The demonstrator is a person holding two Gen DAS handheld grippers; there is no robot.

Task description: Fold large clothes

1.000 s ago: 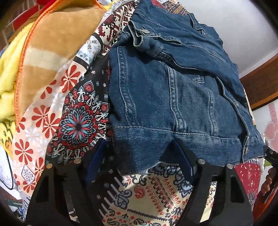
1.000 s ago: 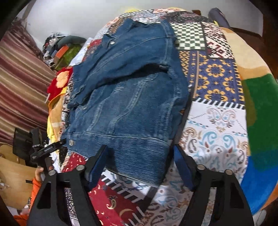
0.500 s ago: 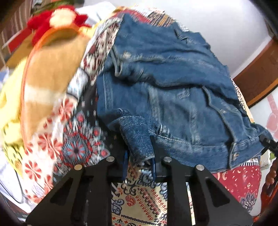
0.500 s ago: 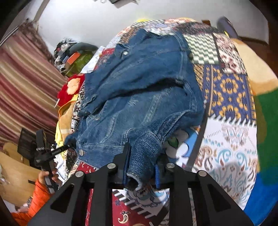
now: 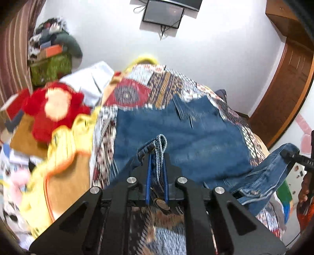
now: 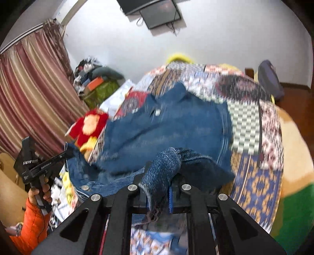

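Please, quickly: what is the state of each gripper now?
Left gripper: shut on the denim jacket hem.
Right gripper: shut on the jacket hem.

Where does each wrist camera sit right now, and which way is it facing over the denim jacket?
Left wrist: on the left gripper, facing forward and down across the bed; shut on the denim jacket hem; a hand on the other gripper shows at far right.
Right wrist: on the right gripper, same heading, shut on the hem; an orange sleeve shows lower left.
Shared: jacket, patchwork bedspread, red plush toy, wall screen.
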